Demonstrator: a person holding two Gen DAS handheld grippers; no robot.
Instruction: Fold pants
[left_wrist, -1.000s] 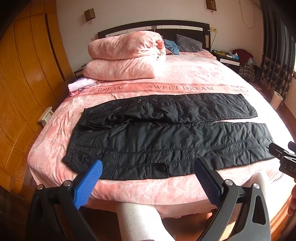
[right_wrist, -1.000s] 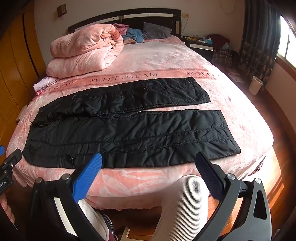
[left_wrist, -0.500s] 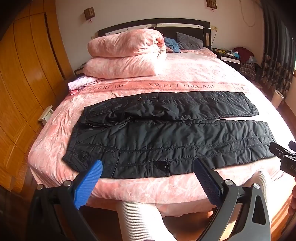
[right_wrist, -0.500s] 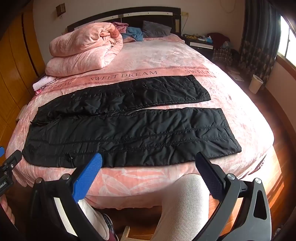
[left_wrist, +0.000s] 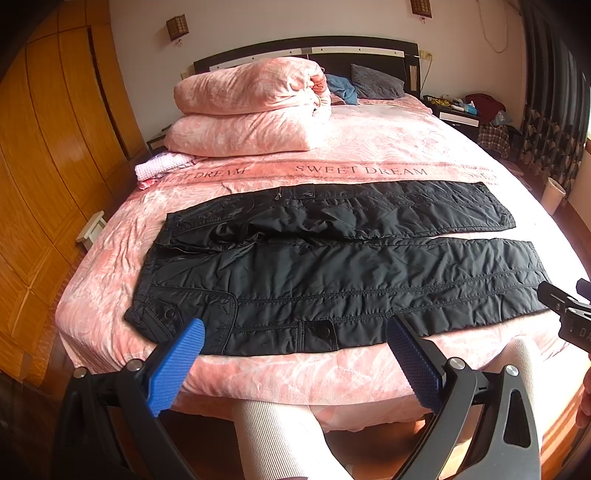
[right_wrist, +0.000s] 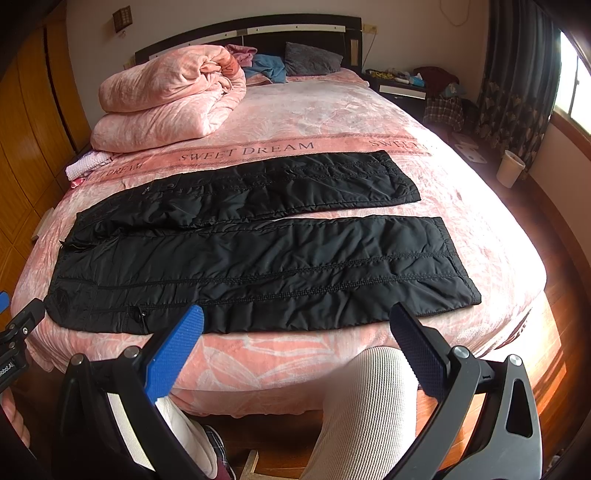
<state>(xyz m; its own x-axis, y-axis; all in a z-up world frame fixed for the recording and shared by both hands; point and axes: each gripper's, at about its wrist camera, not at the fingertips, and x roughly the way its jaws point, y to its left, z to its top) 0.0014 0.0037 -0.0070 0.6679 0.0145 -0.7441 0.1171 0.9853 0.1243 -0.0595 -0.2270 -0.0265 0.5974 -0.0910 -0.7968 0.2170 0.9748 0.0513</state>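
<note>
Both claws hover wide apart and empty at the near edge of the bed (left_wrist: 258, 380): left gripper (left_wrist: 295, 349) before the waist end, right gripper (right_wrist: 297, 334) toward the cuffs. No fold made yet, by the look of it; the whole job remains. Black pants (left_wrist: 332, 273) lie flat across the pink cover, legs side by side, slightly parted, quilted and puffy, waistband (left_wrist: 155, 295) to the left, faintly rumpled.

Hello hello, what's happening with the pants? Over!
Left tool open, empty. Right tool open, empty. Pants flat on bed, unfolded, legs apart. Nothing on them.
</note>
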